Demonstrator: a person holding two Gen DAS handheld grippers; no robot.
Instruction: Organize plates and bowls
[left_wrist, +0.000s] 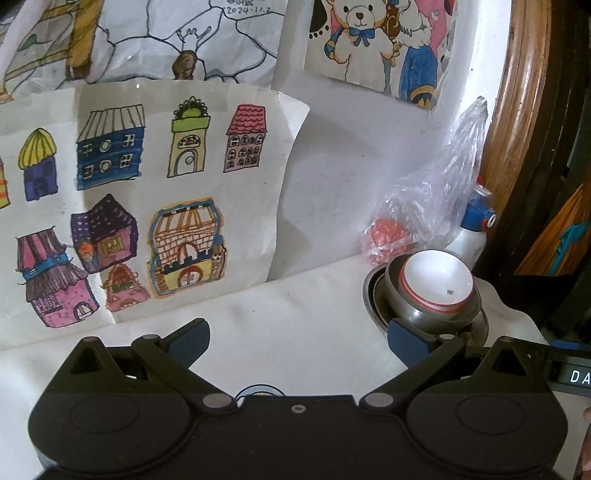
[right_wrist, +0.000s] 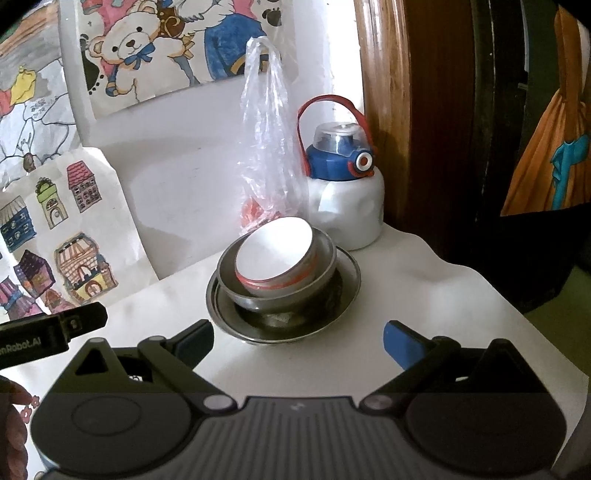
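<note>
Left gripper (left_wrist: 297, 341) and right gripper (right_wrist: 299, 341): jaws spread wide, empty, above the white tabletop (right_wrist: 424, 295). Just beyond the right jaws, a tilted white bowl (right_wrist: 275, 254) nests in a steel bowl (right_wrist: 258, 295) on a steel plate (right_wrist: 343, 295); behind, a water bottle (right_wrist: 345, 192).

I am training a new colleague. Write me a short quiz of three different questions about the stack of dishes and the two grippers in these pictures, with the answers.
1. True or false: the white bowl with the red band lies tilted inside the metal bowl.
2. What does the metal bowl stand in?
A. a metal plate
B. a plastic bag
C. a wooden tray
3. Fill in: the left gripper and the right gripper are both ____ and hold nothing.

Key:
1. True.
2. A, the metal plate, on the white table in front of the water bottle.
3. open
</note>
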